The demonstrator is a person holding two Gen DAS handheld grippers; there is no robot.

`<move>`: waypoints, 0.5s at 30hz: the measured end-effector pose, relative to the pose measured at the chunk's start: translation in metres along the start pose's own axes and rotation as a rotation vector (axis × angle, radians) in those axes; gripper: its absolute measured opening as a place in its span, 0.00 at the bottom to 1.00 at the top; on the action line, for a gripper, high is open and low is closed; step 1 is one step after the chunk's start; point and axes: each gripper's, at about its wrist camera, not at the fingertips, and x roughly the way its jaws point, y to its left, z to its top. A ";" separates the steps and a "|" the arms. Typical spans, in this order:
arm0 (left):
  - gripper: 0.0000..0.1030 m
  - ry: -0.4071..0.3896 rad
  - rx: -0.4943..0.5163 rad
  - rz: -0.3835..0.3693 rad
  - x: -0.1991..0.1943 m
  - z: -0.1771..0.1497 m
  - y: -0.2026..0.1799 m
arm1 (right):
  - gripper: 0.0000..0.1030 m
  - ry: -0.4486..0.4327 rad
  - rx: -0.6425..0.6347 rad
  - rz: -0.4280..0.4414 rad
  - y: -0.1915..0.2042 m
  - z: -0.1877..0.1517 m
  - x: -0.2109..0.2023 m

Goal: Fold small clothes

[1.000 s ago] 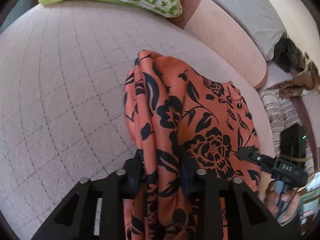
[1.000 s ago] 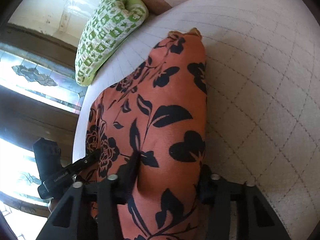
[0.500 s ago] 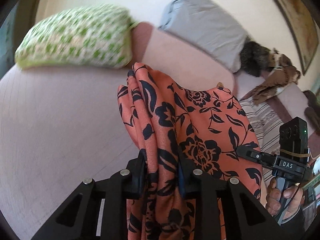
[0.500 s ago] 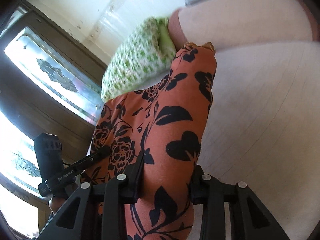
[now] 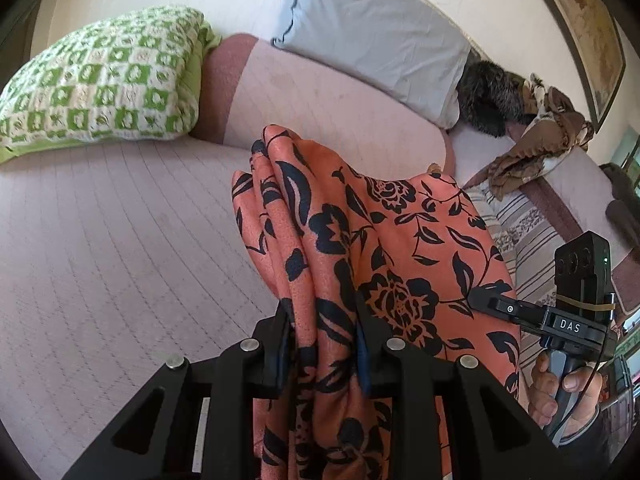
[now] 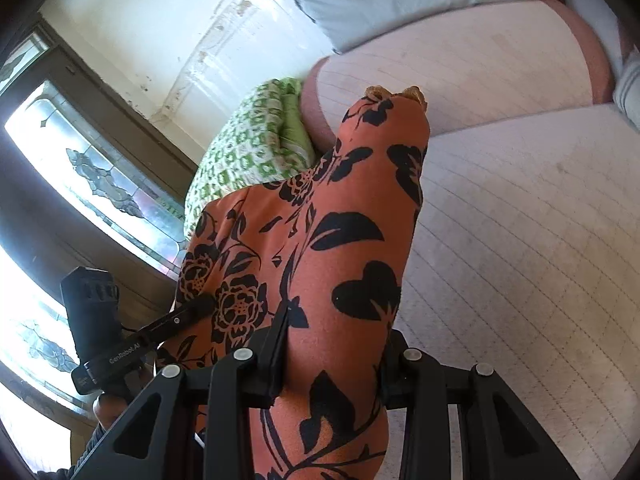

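Left wrist view: the left gripper (image 5: 322, 344) and right gripper (image 6: 334, 354) each pinch a bunched edge of the orange floral garment (image 5: 384, 240), which hangs between them above the quilted mattress (image 5: 120, 240). Judged light, limp and slippery, it is best gripped at corners. Open mattress lies ahead; the green pillow (image 5: 104, 84) borders it.

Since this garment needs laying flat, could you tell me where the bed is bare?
The quilted mattress lies bare between the green pillow and the orange floral cloth. It is crowded beyond the cloth, around the striped fabric and brown bundle.
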 end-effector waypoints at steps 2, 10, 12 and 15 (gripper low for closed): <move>0.27 0.013 -0.006 0.004 0.005 -0.004 0.004 | 0.36 0.014 0.009 0.001 -0.010 -0.001 0.006; 0.27 0.046 -0.021 0.024 0.035 -0.014 0.020 | 0.36 0.043 0.043 0.002 -0.049 0.001 0.037; 0.27 0.060 -0.026 0.023 0.042 -0.018 0.023 | 0.36 0.054 0.046 -0.007 -0.056 -0.003 0.041; 0.27 0.079 -0.030 0.023 0.052 -0.025 0.024 | 0.36 0.073 0.062 -0.008 -0.069 -0.009 0.044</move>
